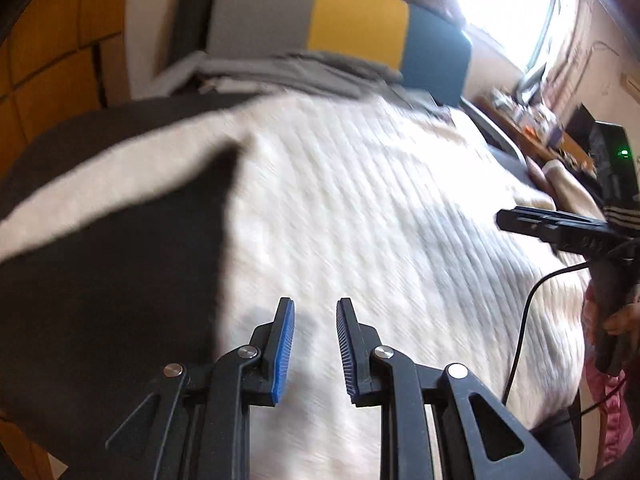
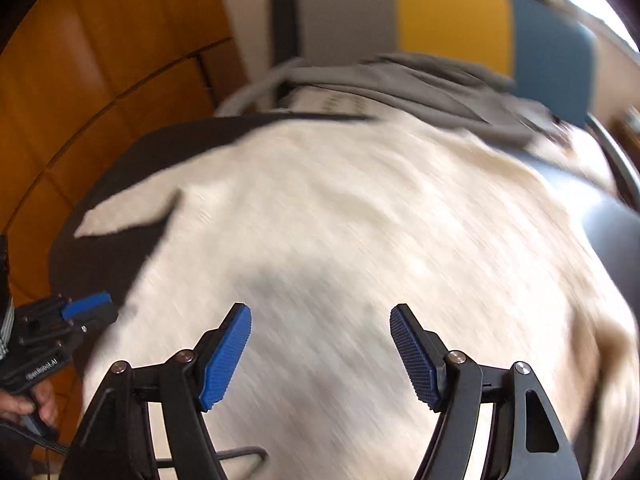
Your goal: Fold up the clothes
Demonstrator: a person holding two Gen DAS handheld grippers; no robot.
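A cream knitted sweater [image 1: 360, 208] lies spread over a dark round table [image 1: 100, 280], one sleeve [image 1: 120, 176] stretched out to the left. My left gripper [image 1: 316, 314] hangs over the sweater's near part with a narrow gap between its blue pads and nothing in that gap. My right gripper [image 2: 318, 314] hovers over the sweater [image 2: 340, 220] with its jaws wide apart and empty. Each gripper shows at the edge of the other's view: the right gripper [image 1: 520, 220] and the left gripper [image 2: 90, 304]. Both views are blurred by motion.
Folded grey clothes [image 1: 280, 68] lie at the table's far side, in front of a backrest [image 1: 360, 16] with grey, yellow and blue panels. A wooden cabinet [image 1: 48, 60] stands at the left, a cluttered desk [image 1: 540, 124] at the right. A black cable [image 1: 528, 312] hangs over the sweater's right edge.
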